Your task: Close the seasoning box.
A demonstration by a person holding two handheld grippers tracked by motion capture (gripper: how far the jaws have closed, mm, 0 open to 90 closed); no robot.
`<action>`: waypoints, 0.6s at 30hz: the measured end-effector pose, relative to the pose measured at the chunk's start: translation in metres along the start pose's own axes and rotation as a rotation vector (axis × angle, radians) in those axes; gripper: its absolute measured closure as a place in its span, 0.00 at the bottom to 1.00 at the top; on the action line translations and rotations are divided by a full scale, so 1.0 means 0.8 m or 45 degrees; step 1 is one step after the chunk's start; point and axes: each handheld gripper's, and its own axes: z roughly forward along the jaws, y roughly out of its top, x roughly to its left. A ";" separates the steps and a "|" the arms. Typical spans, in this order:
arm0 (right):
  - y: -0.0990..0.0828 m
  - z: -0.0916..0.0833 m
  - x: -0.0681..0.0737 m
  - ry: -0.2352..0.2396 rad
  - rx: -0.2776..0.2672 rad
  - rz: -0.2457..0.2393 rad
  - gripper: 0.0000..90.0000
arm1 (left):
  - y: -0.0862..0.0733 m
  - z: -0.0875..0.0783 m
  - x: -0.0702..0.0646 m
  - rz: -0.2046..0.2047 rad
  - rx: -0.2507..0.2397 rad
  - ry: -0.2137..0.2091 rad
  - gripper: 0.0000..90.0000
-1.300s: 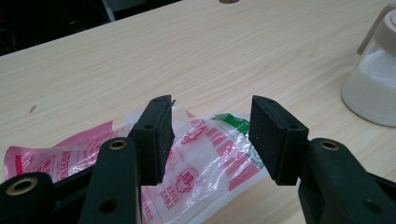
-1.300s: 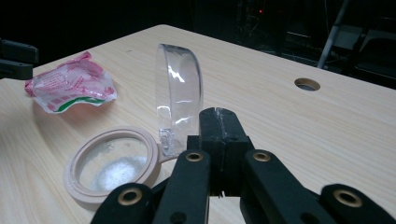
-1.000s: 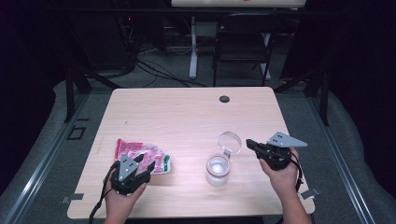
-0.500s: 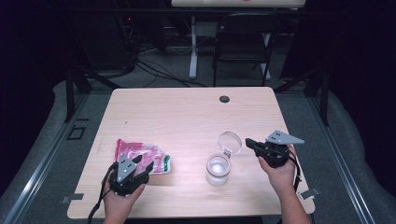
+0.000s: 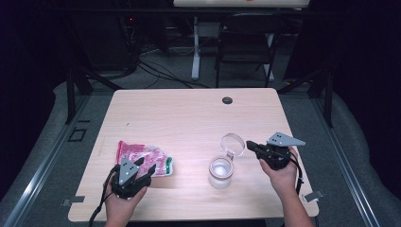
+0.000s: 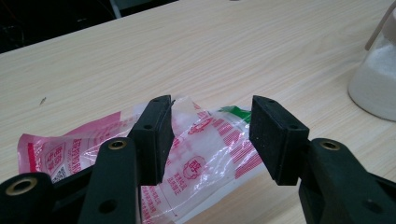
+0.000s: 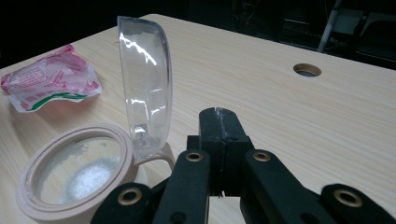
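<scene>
Item one: my left gripper (image 5: pixel 144 169), lower left of the high view, held in my left hand (image 5: pixel 124 203); its fingers (image 6: pixel 154 135) stand apart with a clear gap between them, and in the left gripper view the pink-and-clear plastic bag (image 6: pixel 205 149) lies on the counter (image 5: pixel 189 118) behind that gap, neither pad pressing on it. Item two: the bag itself (image 5: pixel 142 156), crumpled, printed in red with a green stripe at one end, lying flat at the lower left of the counter just ahead of my left fingers. Item three: my right gripper (image 5: pixel 250 146), lower right of the high view, in my right hand (image 5: pixel 281 172); its fingers (image 7: pixel 219 126) are closed flat against each other with nothing between them, pointing toward the jar. Item four: a clear jar (image 5: pixel 221 172) with a beige rim, some white powder in the bottom, standing upright at lower centre of the counter. Its clear hinged lid (image 7: pixel 144 102) is swung up and stands nearly on edge; in the right gripper view it sits just to the left of my closed fingertips, apart from them. Item five: a round cable hole (image 5: pixel 227 100) in the counter, upper centre, well apart from everything else.
</scene>
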 end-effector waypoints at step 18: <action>0.002 0.004 0.014 0.033 0.005 -0.031 1.00 | -0.001 0.001 -0.001 0.001 0.002 -0.005 0.55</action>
